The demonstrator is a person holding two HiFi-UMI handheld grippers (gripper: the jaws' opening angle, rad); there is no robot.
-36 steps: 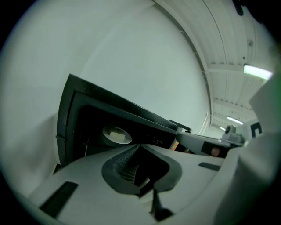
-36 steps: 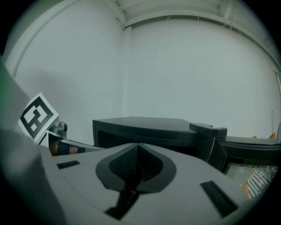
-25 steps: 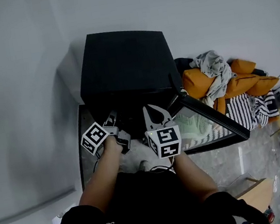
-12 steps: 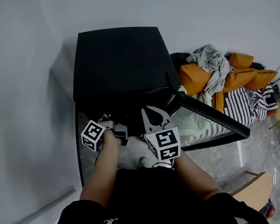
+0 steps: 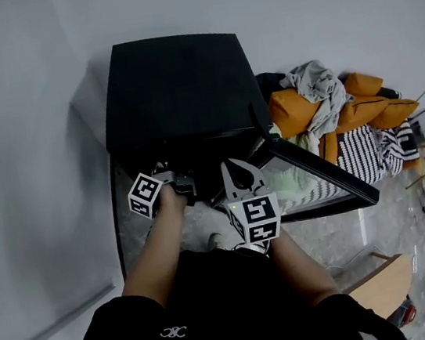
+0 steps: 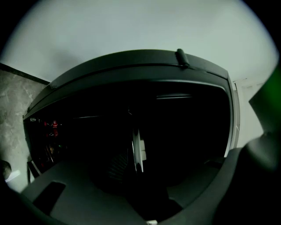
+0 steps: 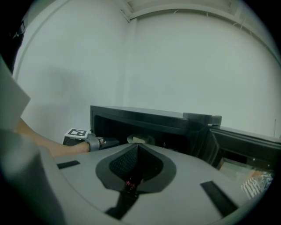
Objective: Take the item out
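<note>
A black box-like appliance [image 5: 176, 83] stands on the floor with its glass door [image 5: 320, 177] swung open to the right. My left gripper [image 5: 181, 184] reaches into the dark cavity and its jaws are opening. A thin white item [image 6: 138, 149], seen edge-on, stands between them, beside the left pad [image 6: 118, 168]; I cannot see the pads pressing on it. The right gripper view shows a pale item [image 7: 139, 139] inside the cavity, just right of the left gripper [image 7: 103, 141]. My right gripper [image 5: 237, 168] hovers before the opening, shut and holding nothing [image 7: 136, 151].
A pile of orange cushions and grey clothes [image 5: 330, 108] lies right of the appliance, with a striped cloth [image 5: 372, 153] behind the open door. White walls [image 5: 28, 153] close in the left and back. The floor [image 5: 205, 226] is marbled stone.
My left gripper has pushed a little further into the cavity's mouth. The right gripper stays in about the same place in front of the opening.
</note>
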